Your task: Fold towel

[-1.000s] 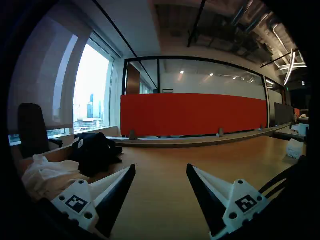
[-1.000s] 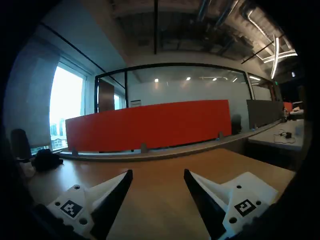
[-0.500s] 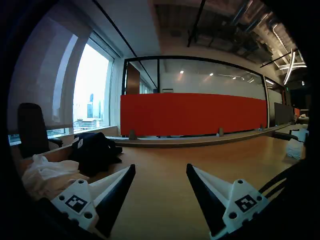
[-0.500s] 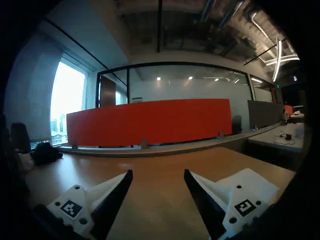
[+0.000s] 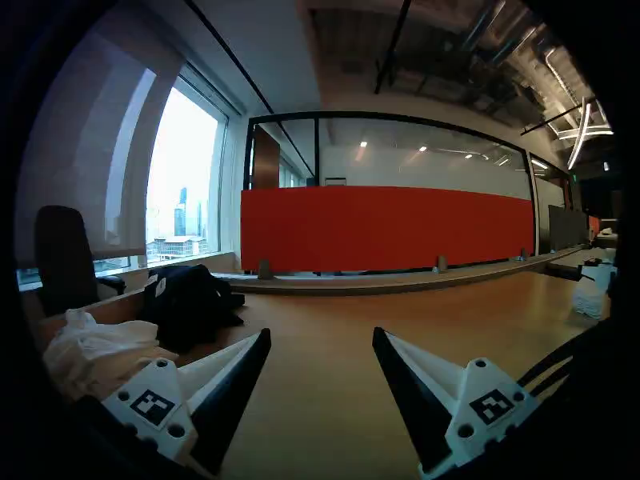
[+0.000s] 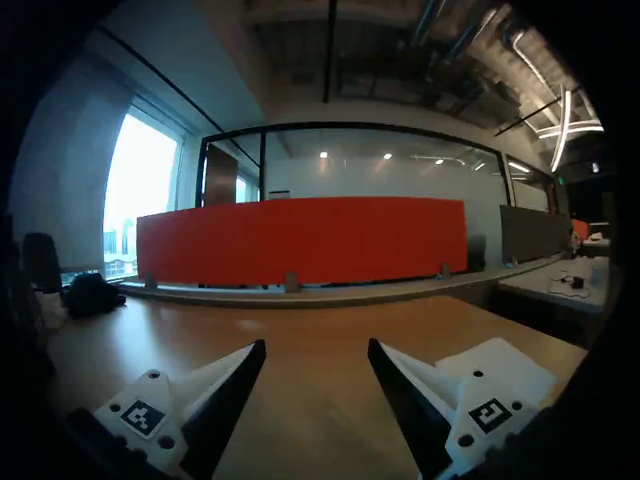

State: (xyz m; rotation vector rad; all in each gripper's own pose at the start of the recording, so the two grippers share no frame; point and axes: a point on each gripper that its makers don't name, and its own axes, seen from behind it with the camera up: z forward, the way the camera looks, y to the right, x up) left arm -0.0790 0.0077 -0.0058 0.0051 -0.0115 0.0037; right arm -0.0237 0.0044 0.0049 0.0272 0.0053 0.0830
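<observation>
Right gripper [image 6: 316, 342] swings a touch while left gripper [image 5: 320, 331] sits steady; both gape wide, empty, over the desk [image 5: 336, 392]. What looks like the towel [image 5: 96, 352] lies crumpled far left, against a dark bag [image 5: 188, 304]. A hasty grab could snag the bag.

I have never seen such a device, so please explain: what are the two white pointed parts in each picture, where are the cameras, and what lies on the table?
A person holds a two-finger gripper in each hand; a camera rides on each and looks along its fingers. The white pointed parts are those fingers. One picture comes from the left gripper, the other from the right gripper. Both are open and hold nothing. Below is a wooden table. In the left gripper view, a crumpled white cloth, perhaps the towel, and a dark bundle lie on its left side.
</observation>
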